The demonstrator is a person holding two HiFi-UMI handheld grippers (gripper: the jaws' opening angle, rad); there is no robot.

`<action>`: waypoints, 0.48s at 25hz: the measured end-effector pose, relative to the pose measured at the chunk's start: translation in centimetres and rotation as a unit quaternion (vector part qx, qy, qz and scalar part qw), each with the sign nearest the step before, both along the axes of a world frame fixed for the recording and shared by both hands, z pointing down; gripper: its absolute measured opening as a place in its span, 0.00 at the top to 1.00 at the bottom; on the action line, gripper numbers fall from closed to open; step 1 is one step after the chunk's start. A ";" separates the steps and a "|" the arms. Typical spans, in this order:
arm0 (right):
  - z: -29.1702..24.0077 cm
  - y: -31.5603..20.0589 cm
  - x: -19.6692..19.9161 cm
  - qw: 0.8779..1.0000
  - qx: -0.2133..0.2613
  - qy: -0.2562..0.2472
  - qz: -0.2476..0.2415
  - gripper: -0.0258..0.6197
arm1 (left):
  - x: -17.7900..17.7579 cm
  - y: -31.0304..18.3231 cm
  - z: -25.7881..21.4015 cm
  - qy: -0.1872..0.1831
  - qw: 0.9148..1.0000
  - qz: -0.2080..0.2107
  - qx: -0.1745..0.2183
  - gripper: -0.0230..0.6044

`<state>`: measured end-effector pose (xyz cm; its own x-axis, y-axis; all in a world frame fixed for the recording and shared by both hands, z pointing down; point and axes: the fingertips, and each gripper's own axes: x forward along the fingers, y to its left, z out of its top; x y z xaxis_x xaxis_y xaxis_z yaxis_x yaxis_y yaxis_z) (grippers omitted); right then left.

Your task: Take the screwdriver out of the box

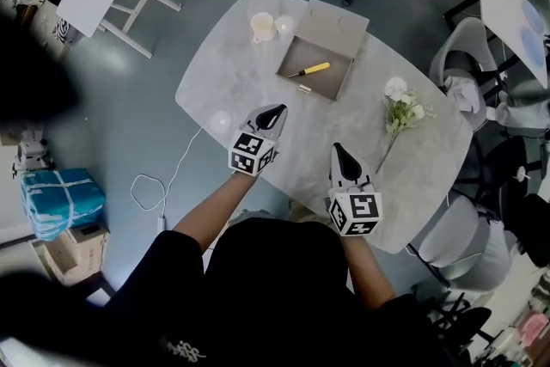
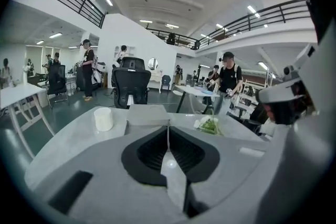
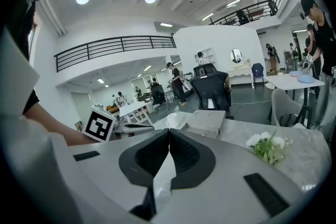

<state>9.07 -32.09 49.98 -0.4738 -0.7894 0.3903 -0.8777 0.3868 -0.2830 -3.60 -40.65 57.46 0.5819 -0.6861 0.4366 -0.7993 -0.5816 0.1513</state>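
Looking down on the grey worktop (image 1: 215, 77), I see the screwdriver (image 1: 309, 70) lying inside the open cardboard box (image 1: 337, 26) near the far edge, its yellow handle pointing right. My left gripper (image 1: 278, 111) and right gripper (image 1: 337, 150) both hover over the near half of the worktop, apart from the box. Each has its jaws pressed together with nothing between them. A white cup (image 1: 262, 27) stands just left of the box, and white flowers (image 1: 402, 112) lie off to its right.
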 end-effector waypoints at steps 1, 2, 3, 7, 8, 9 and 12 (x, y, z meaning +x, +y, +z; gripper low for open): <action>0.4 -0.5 0.4 1.000 -0.004 -0.001 0.001 0.94 | 0.3 -1.2 0.9 -0.014 1.000 0.004 -0.002 0.93; 0.9 -0.9 0.9 1.000 -0.008 -0.002 0.004 0.94 | 0.6 -2.3 1.8 -0.029 1.000 0.010 -0.004 0.93; 1.6 -1.2 1.3 1.000 -0.015 -0.004 0.008 0.94 | 0.9 -3.4 2.7 -0.045 0.999 0.018 -0.007 0.93; 3.7 -2.0 2.7 0.999 -0.039 -0.010 0.018 0.94 | 2.3 -7.2 5.4 -0.090 0.994 0.051 -0.018 0.93; 4.0 -2.3 3.0 0.999 -0.043 -0.010 0.019 0.94 | 2.6 -8.2 6.0 -0.095 0.994 0.057 -0.024 0.93; 4.4 -2.6 3.3 0.999 -0.047 -0.011 0.021 0.94 | 2.9 -9.3 6.5 -0.100 0.993 0.062 -0.031 0.90; 5.6 -3.4 4.5 0.998 -0.057 -0.015 0.032 0.94 | 4.1 -12.4 8.1 -0.116 0.989 0.079 -0.044 0.75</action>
